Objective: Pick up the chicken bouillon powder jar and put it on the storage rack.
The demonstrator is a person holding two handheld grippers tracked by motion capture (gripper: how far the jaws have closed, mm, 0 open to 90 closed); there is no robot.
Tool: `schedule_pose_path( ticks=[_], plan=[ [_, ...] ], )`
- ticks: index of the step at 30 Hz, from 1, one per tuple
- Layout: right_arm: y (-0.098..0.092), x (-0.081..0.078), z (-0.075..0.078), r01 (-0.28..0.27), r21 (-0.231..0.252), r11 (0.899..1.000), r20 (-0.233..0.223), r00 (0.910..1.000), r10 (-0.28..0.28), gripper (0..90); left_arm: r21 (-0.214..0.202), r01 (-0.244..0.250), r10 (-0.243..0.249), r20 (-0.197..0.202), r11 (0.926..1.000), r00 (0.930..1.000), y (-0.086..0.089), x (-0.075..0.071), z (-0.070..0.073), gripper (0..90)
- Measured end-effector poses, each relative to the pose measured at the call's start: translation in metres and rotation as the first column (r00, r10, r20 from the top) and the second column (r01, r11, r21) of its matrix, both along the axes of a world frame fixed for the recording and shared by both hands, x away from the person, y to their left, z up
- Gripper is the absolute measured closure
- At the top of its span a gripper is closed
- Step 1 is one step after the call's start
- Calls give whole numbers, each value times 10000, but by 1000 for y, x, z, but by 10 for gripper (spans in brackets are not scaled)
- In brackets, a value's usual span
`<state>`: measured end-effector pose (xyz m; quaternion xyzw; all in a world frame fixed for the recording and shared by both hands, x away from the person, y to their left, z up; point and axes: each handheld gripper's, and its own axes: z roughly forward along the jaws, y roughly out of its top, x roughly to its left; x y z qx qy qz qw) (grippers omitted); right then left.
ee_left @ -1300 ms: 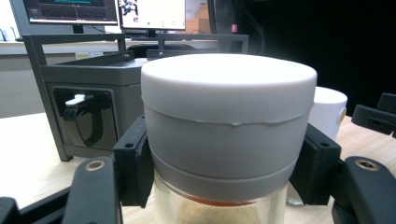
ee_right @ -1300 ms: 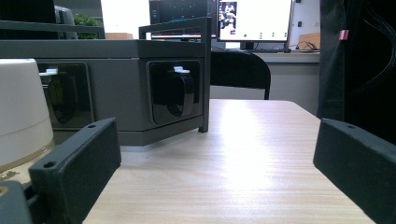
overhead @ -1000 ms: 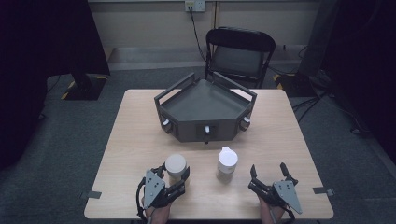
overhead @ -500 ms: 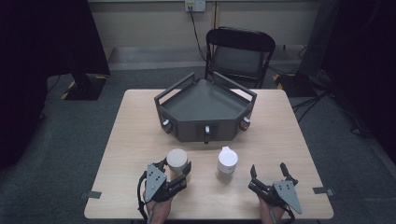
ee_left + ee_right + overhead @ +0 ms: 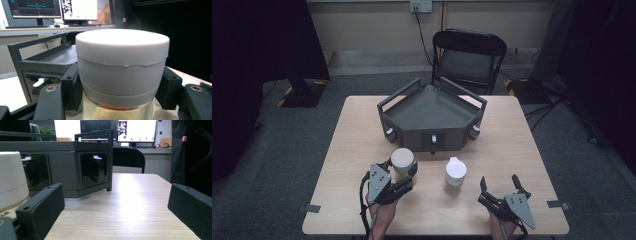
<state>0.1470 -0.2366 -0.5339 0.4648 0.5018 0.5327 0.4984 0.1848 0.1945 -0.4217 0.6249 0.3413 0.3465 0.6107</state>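
Note:
A glass jar with a wide white lid (image 5: 402,159) (image 5: 122,65) is held in my left gripper (image 5: 401,170), whose black pads press on both sides just under the lid; the jar hangs a little above the table, in front of the grey tray. A second white-lidded container (image 5: 455,174) (image 5: 11,180) stands on the table to its right. My right gripper (image 5: 500,185) rests low at the table's front right, open, with only bare tabletop between its pads (image 5: 40,207).
A grey angular tray with rails and knobs (image 5: 432,112) (image 5: 75,147) (image 5: 37,62) stands at the middle back of the wooden table (image 5: 522,150). A black chair (image 5: 469,55) is behind the table. Dark curtains flank the room.
My left gripper has lifted the jar and carried it slightly forward toward the tray. The right gripper and the other container have stayed put.

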Motion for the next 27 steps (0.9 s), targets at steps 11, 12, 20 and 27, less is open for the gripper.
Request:
schedule_pose_path(
  ticks=[11,12,20,27],
  plan=[
    [0,0,0,-19,-4,10000,0,10000,19,0,-135,58,-59,-41,9999,10000,-4,9,7,350],
    [0,0,0,-22,-5,10000,-1,10000,22,0,-192,109,-110,-58,9998,9999,-4,9,8,350],
    [-1,0,0,-30,-6,10000,-1,10000,30,0,87,265,-265,-51,9996,9996,-12,16,15,350],
    [-1,0,0,-43,-5,10000,0,10000,43,0,132,236,-234,-88,9996,9997,-16,26,24,350]
  ],
)
